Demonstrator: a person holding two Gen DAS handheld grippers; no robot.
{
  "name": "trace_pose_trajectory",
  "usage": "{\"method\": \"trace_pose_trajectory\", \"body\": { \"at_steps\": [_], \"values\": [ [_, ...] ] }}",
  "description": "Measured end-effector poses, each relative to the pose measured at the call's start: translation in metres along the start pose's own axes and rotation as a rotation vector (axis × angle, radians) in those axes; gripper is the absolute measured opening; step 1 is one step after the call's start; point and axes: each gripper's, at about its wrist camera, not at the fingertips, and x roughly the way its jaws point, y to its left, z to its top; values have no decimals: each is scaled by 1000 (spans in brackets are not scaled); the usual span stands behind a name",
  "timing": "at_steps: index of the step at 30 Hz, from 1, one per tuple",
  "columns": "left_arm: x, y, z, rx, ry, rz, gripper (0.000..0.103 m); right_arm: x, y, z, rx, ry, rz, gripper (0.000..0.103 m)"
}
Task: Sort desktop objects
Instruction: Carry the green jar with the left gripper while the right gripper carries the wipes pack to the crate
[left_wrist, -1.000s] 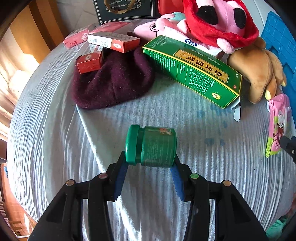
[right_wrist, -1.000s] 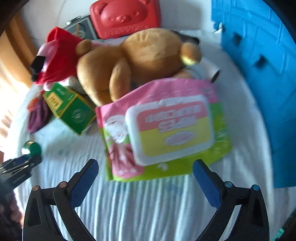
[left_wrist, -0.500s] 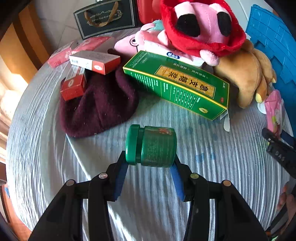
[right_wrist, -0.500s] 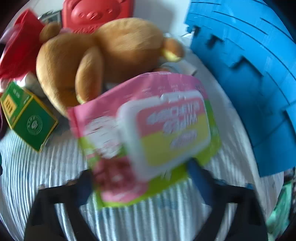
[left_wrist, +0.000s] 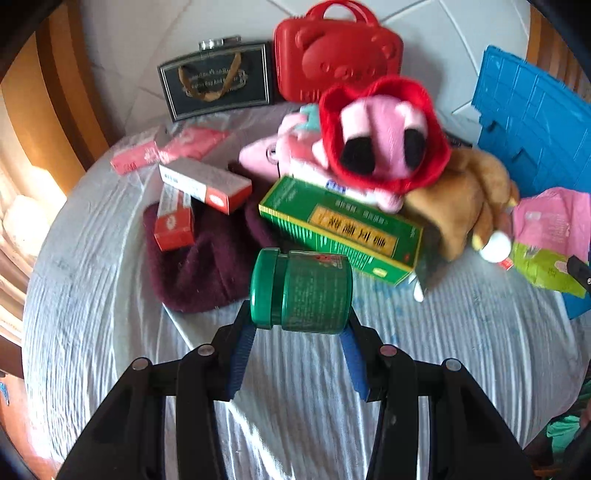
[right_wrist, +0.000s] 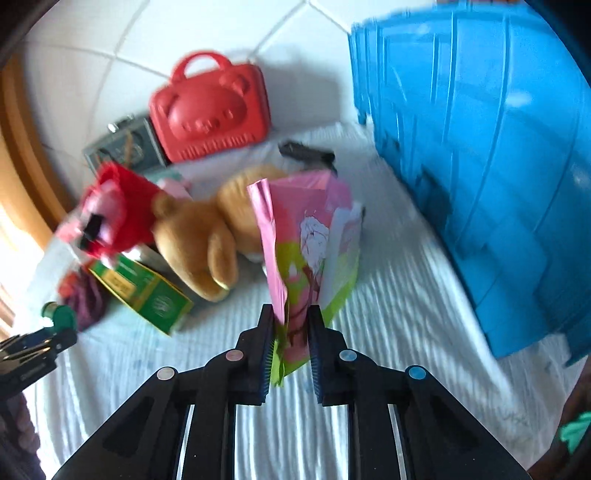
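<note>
Nearest you, your left gripper (left_wrist: 299, 328) clamps the green jar (left_wrist: 303, 291) sideways above bare striped cloth (left_wrist: 461, 350); your right gripper (right_wrist: 291, 334) pinches the wipes pack (right_wrist: 306, 251) on edge, clear of the cloth. Beyond lie the green carton (left_wrist: 343, 232), plush toys (left_wrist: 384, 147), and the blue crate (right_wrist: 498, 166) crowding your right.

I see a bench (left_wrist: 92, 332) under a pale, ribbed cloth (right_wrist: 388, 295) that wrinkles across its whole top. Behind it the floor (left_wrist: 147, 44) is laid in large white tiles with thin dark joints running diagonally. Along the left edge of both views I make out warm orange-brown wood (left_wrist: 40, 110), in curved bands; what it belongs to I cannot tell. Strong light comes in from the low left, washing that corner out (left_wrist: 22, 206) and throwing bright streaks over the cloth. Both views are slightly blurred.
</note>
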Motion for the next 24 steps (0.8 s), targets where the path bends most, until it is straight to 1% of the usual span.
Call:
{"method": "trace_pose_trajectory", "body": {
  "at_steps": [1, 4, 6, 9, 12, 15, 18, 24],
  "values": [
    [-6, -1, 3, 1, -18, -2, 44, -13, 4, -2, -7, -27, 12, 16],
    [-31, -7, 12, 11, -85, -6, 44, -39, 10, 10, -33, -98, 38, 15],
    [-43, -9, 19, 14, -122, -4, 44, -50, 14, 23, -53, -139, 56, 14],
    [-60, -14, 28, 23, -176, -9, 44, -66, 17, 32, -73, -185, 64, 14],
    [-76, -23, 37, 39, -232, 4, 44, -85, 22, 44, -106, -244, 72, 14],
    [-92, -35, 48, 51, -284, 0, 44, -103, 22, 57, -128, -296, 77, 14],
    [-109, -53, 62, 68, -344, -7, 44, -120, 18, 73, -140, -370, 66, 14],
    [-143, -102, 90, 120, -473, -30, 44, -171, -11, 105, -124, -533, 33, 14]
  ]
}}
